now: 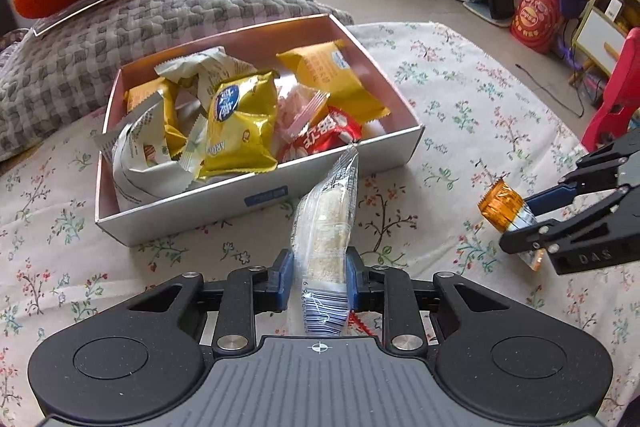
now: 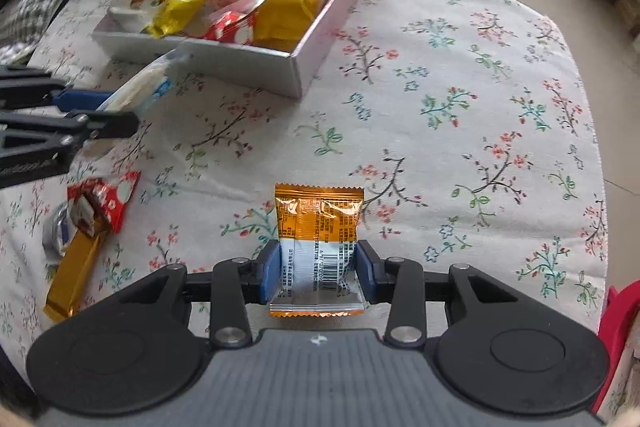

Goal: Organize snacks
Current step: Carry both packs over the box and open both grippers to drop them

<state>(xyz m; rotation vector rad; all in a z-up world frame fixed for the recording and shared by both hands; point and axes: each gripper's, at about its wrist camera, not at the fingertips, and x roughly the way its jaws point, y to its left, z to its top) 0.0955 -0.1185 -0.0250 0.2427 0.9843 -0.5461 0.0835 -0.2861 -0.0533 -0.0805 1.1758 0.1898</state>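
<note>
The worktop [image 2: 460,99], covered by a floral cloth, carries nearly everything here, and ahead of both claws sits the open box [image 1: 264,199], already well filled with wrapped snacks: a big yellow pack [image 1: 332,75] at its far side, a gold pouch [image 1: 240,127] in the middle, a red-and-white packet [image 1: 320,141] near the front wall, and pale wrappers on the left. That suggests most of the sorting is done. The left claw [image 1: 319,277] is clenched on a clear-wrapped rice cracker [image 1: 328,223], whose far tip reaches up to the near wall of the box, so this piece looks close to being dropped in. The right claw [image 2: 318,273] is clamped on an orange-and-white sachet [image 2: 318,227], held above the cloth and well short of the box. Left over, judging from the right wrist view, are a few loose items lying to the left of the right claw: a long gold bar [image 2: 72,275], a small red packet [image 2: 106,201] resting over its far end, and a dark round thing half hidden beside them that I cannot identify.
</note>
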